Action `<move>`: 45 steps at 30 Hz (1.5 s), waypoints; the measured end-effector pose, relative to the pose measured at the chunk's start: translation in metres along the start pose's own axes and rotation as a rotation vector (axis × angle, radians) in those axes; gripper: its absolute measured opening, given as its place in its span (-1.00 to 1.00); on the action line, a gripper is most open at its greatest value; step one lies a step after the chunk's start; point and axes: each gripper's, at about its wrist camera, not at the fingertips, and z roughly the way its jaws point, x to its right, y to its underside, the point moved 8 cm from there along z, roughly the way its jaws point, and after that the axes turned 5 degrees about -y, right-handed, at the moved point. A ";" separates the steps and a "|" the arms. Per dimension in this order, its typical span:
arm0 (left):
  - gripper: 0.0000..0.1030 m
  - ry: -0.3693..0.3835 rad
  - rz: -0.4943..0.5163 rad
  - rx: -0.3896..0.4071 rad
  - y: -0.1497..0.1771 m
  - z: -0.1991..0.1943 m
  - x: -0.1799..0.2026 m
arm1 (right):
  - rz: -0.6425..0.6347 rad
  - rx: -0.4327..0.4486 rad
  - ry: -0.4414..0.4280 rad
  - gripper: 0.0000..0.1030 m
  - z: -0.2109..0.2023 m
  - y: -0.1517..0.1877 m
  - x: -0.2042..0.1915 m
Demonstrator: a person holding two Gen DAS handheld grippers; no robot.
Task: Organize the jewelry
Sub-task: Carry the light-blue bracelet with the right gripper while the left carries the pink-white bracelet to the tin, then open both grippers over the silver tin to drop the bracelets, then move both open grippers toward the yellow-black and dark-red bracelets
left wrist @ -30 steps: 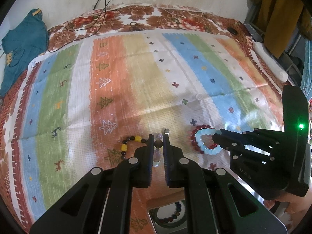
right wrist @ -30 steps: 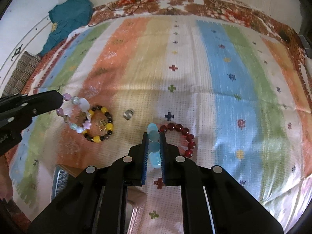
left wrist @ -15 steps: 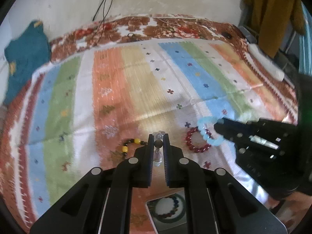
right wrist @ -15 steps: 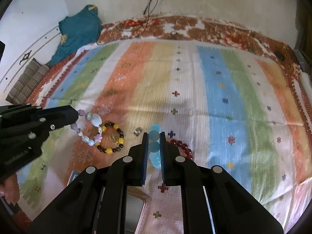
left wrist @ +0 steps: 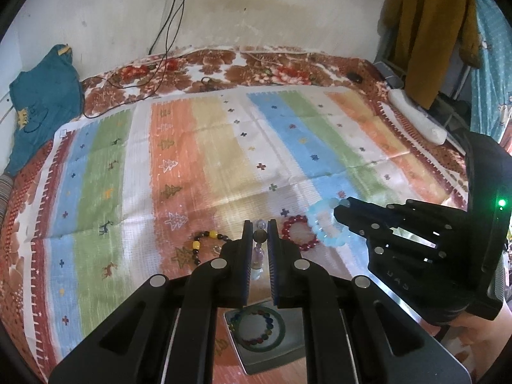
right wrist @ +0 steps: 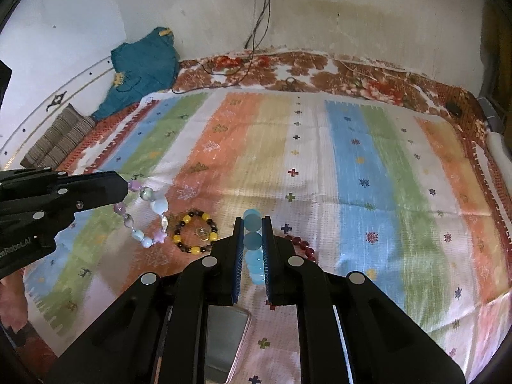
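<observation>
Pale blue bracelet, dark red bracelet, yellow-and-black bracelet, rainbow-striped cloth

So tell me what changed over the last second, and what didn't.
Both grippers rose from the blanket: the left gripper lifted the pastel bead bracelet, the right gripper the light blue bracelet. Grips unchanged. The yellow-and-black bracelet, red bracelet and tray stayed put.

I read soft daylight, even on the bed; strong fisheye bending and dark vignette at corners; striped cloth slightly blurred.
</observation>
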 end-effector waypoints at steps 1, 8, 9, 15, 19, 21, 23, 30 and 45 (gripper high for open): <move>-0.83 0.000 0.003 0.005 0.002 -0.004 0.001 | -0.001 0.004 -0.004 -0.76 -0.003 0.001 -0.001; -0.83 -0.001 0.029 0.028 0.015 -0.024 0.010 | -0.016 0.052 -0.033 -0.76 -0.033 0.006 -0.018; -0.83 -0.003 0.032 0.029 0.016 -0.026 0.011 | -0.018 0.060 -0.038 -0.76 -0.038 0.007 -0.020; -0.83 0.011 0.031 0.034 0.026 -0.037 0.014 | -0.037 0.062 -0.063 -0.76 -0.053 0.019 -0.033; -0.83 0.017 0.028 0.043 0.032 -0.044 0.015 | -0.045 0.053 -0.072 -0.76 -0.057 0.027 -0.037; -0.83 0.018 0.025 0.048 0.034 -0.048 0.016 | -0.047 0.052 -0.074 -0.76 -0.059 0.030 -0.038; -0.83 0.024 0.021 0.050 0.036 -0.050 0.017 | -0.049 0.048 -0.077 -0.76 -0.060 0.033 -0.040; -0.80 0.018 0.026 0.030 0.045 -0.048 0.019 | -0.033 0.020 -0.082 -0.68 -0.056 0.039 -0.038; -0.19 -0.072 -0.064 -0.024 0.045 -0.026 -0.022 | 0.043 -0.046 -0.007 -0.18 -0.039 0.045 -0.004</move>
